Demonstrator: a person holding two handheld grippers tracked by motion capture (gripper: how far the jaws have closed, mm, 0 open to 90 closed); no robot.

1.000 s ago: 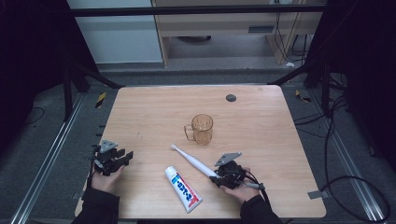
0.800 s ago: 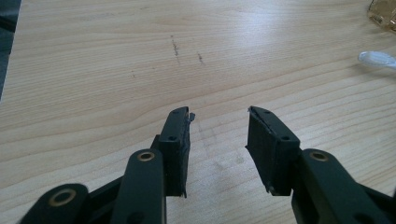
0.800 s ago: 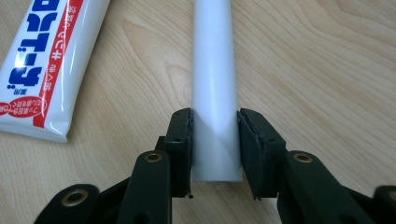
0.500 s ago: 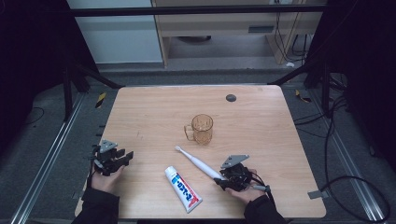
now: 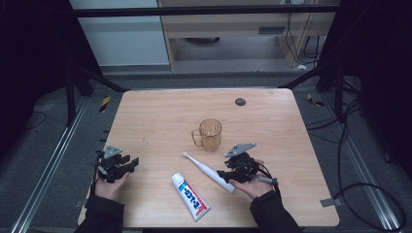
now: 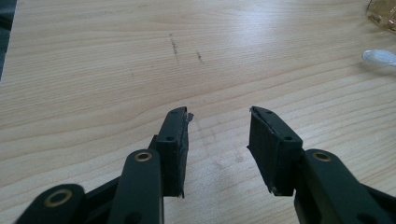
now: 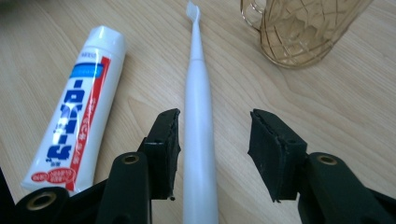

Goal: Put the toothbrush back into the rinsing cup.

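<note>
A white toothbrush (image 5: 206, 171) lies flat on the wooden table (image 5: 160, 116), head pointing toward the far left. My right gripper (image 5: 227, 175) hovers just over its handle. In the right gripper view the handle (image 7: 198, 116) runs between the jaws, close to the left one, and neither pad presses on it. Those jaws have just been opening, and the right gripper (image 7: 212, 126) is open. A white, red and blue toothpaste tube (image 5: 190, 196) lies left of the brush. An amber mug (image 5: 210, 134) stands upright beyond it. My left gripper (image 5: 130, 164) rests open and empty near the left edge.
A small dark disc (image 5: 240, 102) sits near the table's far edge. In the left gripper view, bare wood lies ahead of the left gripper (image 6: 218, 116), with the brush head (image 6: 379, 57) and the mug (image 6: 383, 11) at the far right. Metal rails and cables flank the table.
My right gripper has lifted off the table and its jaws have spread, leaving the toothbrush lying on the wood. The left gripper has not moved.
</note>
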